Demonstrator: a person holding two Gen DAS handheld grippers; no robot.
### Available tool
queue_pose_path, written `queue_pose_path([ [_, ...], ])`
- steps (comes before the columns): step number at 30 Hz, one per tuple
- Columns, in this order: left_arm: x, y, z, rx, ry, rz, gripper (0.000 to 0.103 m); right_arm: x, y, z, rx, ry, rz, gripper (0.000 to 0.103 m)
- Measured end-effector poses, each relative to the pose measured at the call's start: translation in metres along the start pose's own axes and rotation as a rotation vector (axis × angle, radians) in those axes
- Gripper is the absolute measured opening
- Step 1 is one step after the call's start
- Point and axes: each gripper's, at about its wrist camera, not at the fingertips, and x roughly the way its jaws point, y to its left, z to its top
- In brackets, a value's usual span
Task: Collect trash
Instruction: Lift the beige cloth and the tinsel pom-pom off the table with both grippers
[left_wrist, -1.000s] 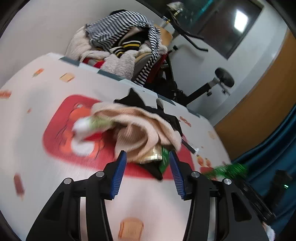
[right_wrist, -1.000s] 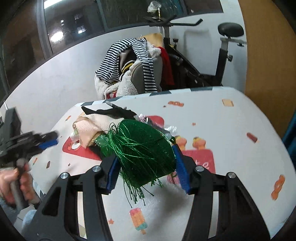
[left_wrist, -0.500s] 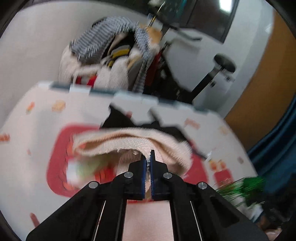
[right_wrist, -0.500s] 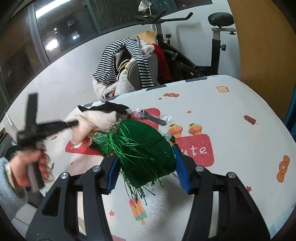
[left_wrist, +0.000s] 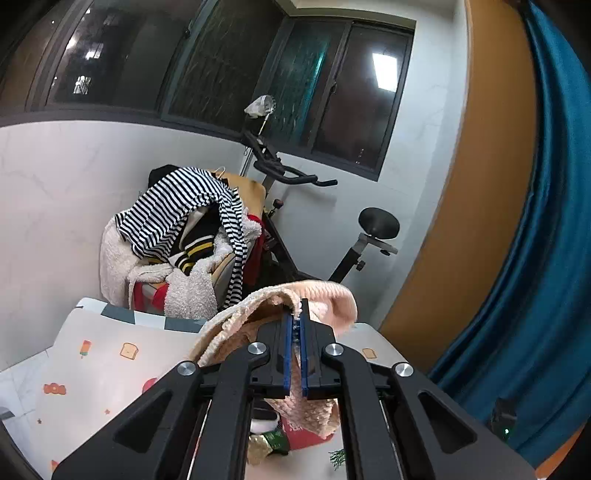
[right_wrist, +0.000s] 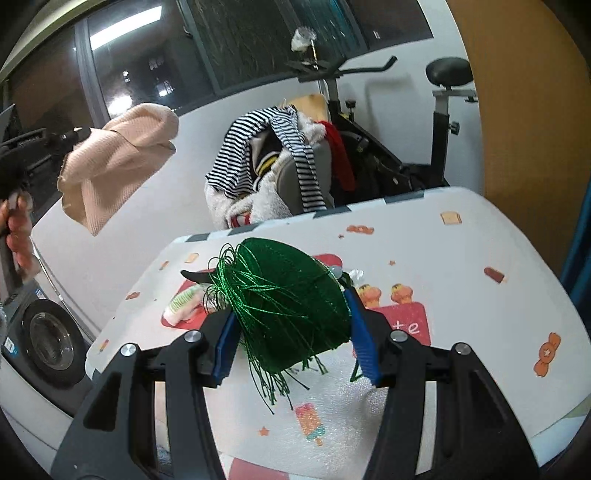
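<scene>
both grippers loaded, cloth lifted clear of the trash pile

my left gripper (left_wrist: 294, 325) is pinched tight on a fold of the pink knit cloth (right_wrist: 118, 158), which hangs in the air up and left of the counter (right_wrist: 461, 266); my right gripper (right_wrist: 291, 328) is part-way closed around the green tinsel bundle (right_wrist: 284, 295), just above the counter top. i judge this as mid-collection, with nothing dropped off yet. no bin shows in either view, so next i need to find one and carry both loads there. wrappers (left_wrist: 269, 441) and a striped scrap (right_wrist: 183, 304) lie on the red print below, left for later. the counter's near edge sits close under my right gripper; there is open air on the left, though a washing machine (right_wrist: 48, 339) stands below that side.
</scene>
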Motion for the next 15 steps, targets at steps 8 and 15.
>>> queue_pose_path([
  [8, -0.04, -0.008, -0.042, -0.005, 0.067, 0.0, 0.004, -0.027, 0.016, 0.005, -0.036, -0.014, -0.001, 0.055],
  [15, -0.058, -0.007, -0.095, 0.011, 0.144, 0.011, 0.004, -0.048, 0.026, -0.004, -0.046, -0.01, -0.01, 0.055],
])
